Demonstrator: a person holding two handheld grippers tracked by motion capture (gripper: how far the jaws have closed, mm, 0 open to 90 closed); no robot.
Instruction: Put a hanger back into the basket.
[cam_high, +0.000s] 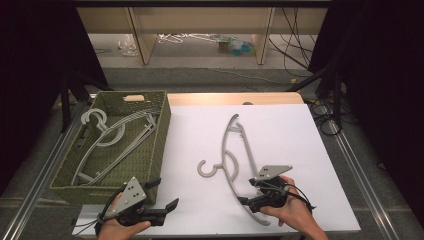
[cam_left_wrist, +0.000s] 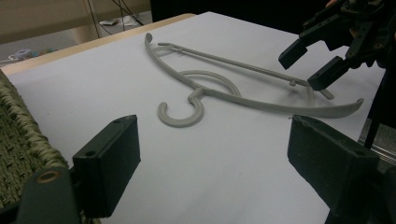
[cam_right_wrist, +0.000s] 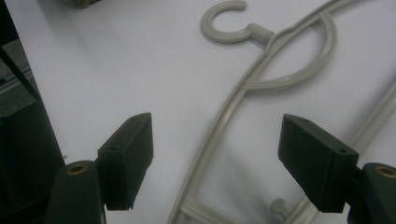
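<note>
The right gripper (cam_high: 248, 196) hovers over the lower arm of the grey hanger (cam_high: 233, 165), which lies flat on the white table (cam_high: 295, 145) with nothing else touching it. In the right gripper view its jaws stand wide apart, and the hanger's curved arm runs up between them, nearer the right jaw than the left; the hook (cam_right_wrist: 224, 21) lies well ahead of the jaws and a little to their left. The jaws do not touch the hanger.

The left gripper (cam_high: 162, 200) is also wide and holds nothing. It sits low beside the near corner of the woven basket (cam_high: 160, 145), which already holds other hangers (cam_high: 107, 140). From this gripper the loose hanger is ahead and to the right, with the hook the nearest part.

The step in hand looks like a pick-up of the loose hanger, probably to join those in the basket. To do it well, the right gripper should come down with the arm centred between the jaws, since it now sits off to one side. The arm is thin and lies flat on the table, so the jaw tips need to reach the surface before they close, or they may slide over it. A grip this far from the hook will likely let the long end droop, so the lift should be slow.
</note>
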